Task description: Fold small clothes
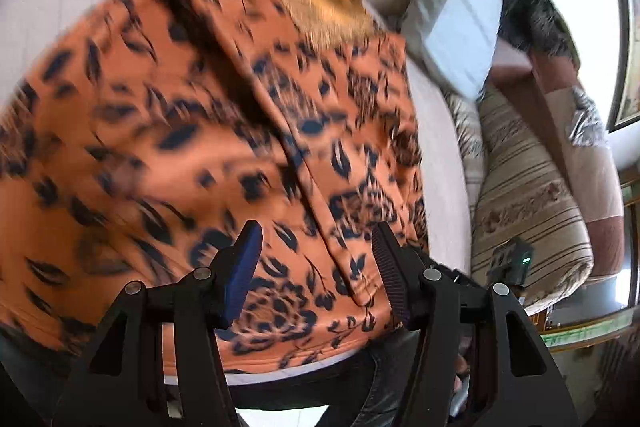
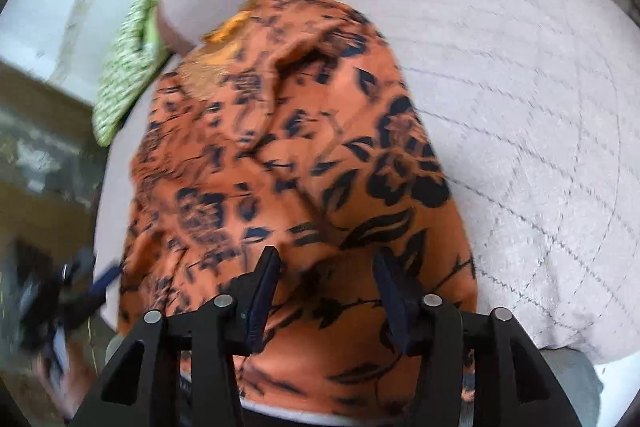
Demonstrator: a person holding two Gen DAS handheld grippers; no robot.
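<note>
With the left gripper and right gripper both spread empty above the orange floral garment, the next fold likely calls for pinching an edge.

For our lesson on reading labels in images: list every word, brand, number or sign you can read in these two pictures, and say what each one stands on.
None can be read.
The orange floral garment carries only a leaf-and-flower print, and a yellow patch at its neck is too blurred to show any text.
The framed picture at the edge of the left wrist view is too blurred and cropped to read.
</note>
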